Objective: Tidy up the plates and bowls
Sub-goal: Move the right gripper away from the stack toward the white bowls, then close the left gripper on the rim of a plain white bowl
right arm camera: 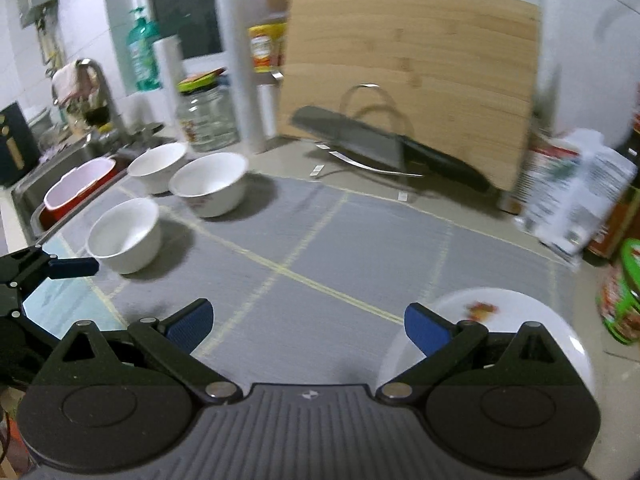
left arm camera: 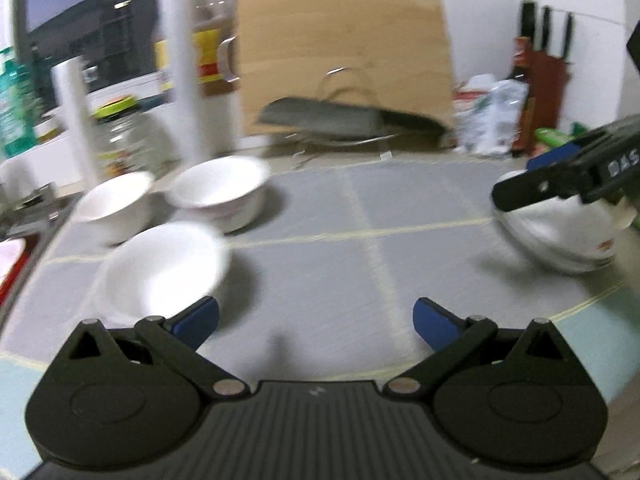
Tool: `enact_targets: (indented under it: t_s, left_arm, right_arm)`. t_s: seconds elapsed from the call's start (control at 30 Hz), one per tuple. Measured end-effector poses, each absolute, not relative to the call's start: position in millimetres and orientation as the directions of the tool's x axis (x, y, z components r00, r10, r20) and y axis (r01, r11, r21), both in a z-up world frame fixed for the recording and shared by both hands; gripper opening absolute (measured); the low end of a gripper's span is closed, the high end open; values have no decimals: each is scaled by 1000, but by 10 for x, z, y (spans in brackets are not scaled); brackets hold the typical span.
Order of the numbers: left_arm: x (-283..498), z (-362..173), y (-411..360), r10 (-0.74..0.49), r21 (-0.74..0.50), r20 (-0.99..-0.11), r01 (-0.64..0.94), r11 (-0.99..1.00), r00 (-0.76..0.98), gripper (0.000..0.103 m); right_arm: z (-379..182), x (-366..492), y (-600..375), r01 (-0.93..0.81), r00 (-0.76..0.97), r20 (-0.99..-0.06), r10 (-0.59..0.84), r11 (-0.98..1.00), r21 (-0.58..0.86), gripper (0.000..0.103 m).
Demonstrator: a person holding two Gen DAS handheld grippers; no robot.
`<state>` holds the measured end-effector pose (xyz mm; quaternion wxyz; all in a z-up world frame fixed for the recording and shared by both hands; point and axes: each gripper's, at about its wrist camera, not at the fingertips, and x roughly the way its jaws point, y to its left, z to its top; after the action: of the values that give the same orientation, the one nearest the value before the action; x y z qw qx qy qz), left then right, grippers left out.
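Three white bowls stand on the grey mat [right arm camera: 320,240] at the left: a near one [right arm camera: 124,234], a wider one [right arm camera: 208,182] and a far one [right arm camera: 157,166]. In the left wrist view they are the near bowl [left arm camera: 164,268], the wider bowl [left arm camera: 222,190] and the far bowl [left arm camera: 114,204]. A white bowl with a red print [right arm camera: 492,328] sits at the mat's right, under my right gripper's right finger; it also shows in the left wrist view [left arm camera: 560,236]. My left gripper [left arm camera: 316,320] is open and empty beside the near bowl. My right gripper [right arm camera: 308,322] is open and empty.
A bamboo cutting board [right arm camera: 412,72] leans at the back with a cleaver [right arm camera: 360,136] on a wire rack. Bottles, a glass jar [right arm camera: 206,118] and paper rolls stand at the back left. The sink [right arm camera: 72,184] with a red tub is at the left. Packets crowd the right [right arm camera: 576,196].
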<state>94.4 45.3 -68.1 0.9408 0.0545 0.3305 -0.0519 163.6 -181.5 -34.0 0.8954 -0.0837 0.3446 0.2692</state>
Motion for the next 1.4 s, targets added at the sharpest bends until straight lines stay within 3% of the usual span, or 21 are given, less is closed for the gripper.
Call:
enact_targets:
  t_s: [0.27, 0.73, 0.9, 1.13, 1.23, 1.4]
  left_arm:
    - [963, -930, 1165, 5, 88, -652, 69, 994, 758, 102]
    - [1173, -1206, 1537, -85, 30, -693, 146, 989, 716, 103]
    - [1147, -1194, 1618, -127, 29, -694, 203, 979, 709, 103]
    - [1049, -999, 2054, -118, -1, -695, 163, 987, 709, 102]
    - [1085, -881, 2192, -81, 50, -694, 160, 986, 716, 102]
    - [1318, -753, 2225, -202, -12, -717, 278, 961, 667, 102]
  right_arm:
    - [-405, 1549, -976, -590, 581, -693, 426, 807, 1, 103]
    - [-575, 1556, -346, -629, 555, -717, 422, 777, -30, 103]
    - [-699, 1562, -93, -681, 522, -717, 462, 731, -25, 103]
    - [-788, 1575, 87, -719, 513, -710, 481, 693, -50, 103]
    - [-850, 1570, 157, -730, 515, -710, 480, 680, -69, 103]
    - [-955, 1547, 304, -745, 525, -708, 472, 657, -113, 103]
